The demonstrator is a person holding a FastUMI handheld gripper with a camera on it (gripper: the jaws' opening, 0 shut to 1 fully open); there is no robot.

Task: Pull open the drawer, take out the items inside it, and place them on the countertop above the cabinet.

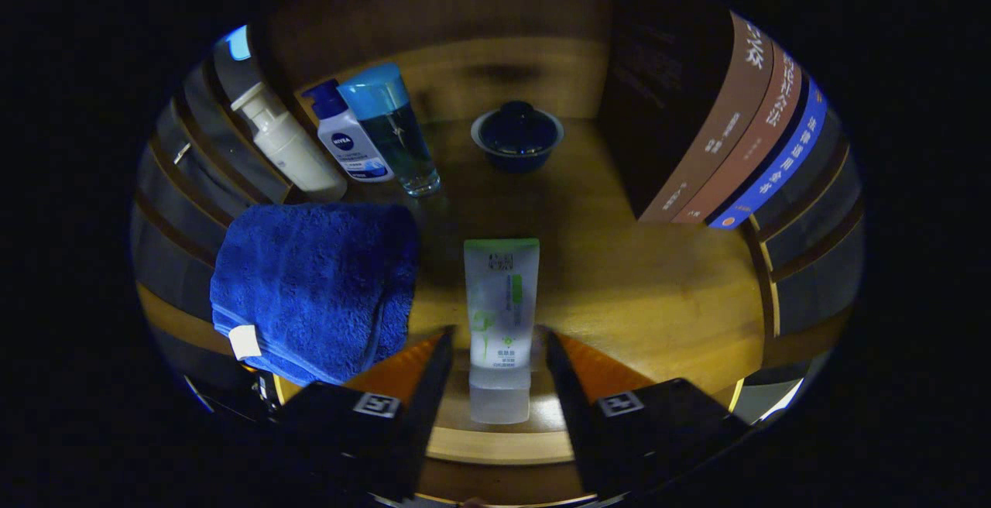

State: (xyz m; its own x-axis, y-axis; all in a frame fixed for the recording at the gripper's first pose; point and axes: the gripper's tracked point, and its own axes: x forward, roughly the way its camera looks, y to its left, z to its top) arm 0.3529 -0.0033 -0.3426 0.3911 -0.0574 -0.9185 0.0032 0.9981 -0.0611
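On the bench [619, 276] | my tongs [499, 345] sit wide apart around the tube [500, 314] (not squeezing it) | towel [310, 283] out too, I think | more may be left

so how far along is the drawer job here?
Blue towel and three bottles sit on the wooden countertop; whether they came from the drawer can't be told. In hand: a tube between the gripper fingers, gaps both sides. Left: releasing or placing it.
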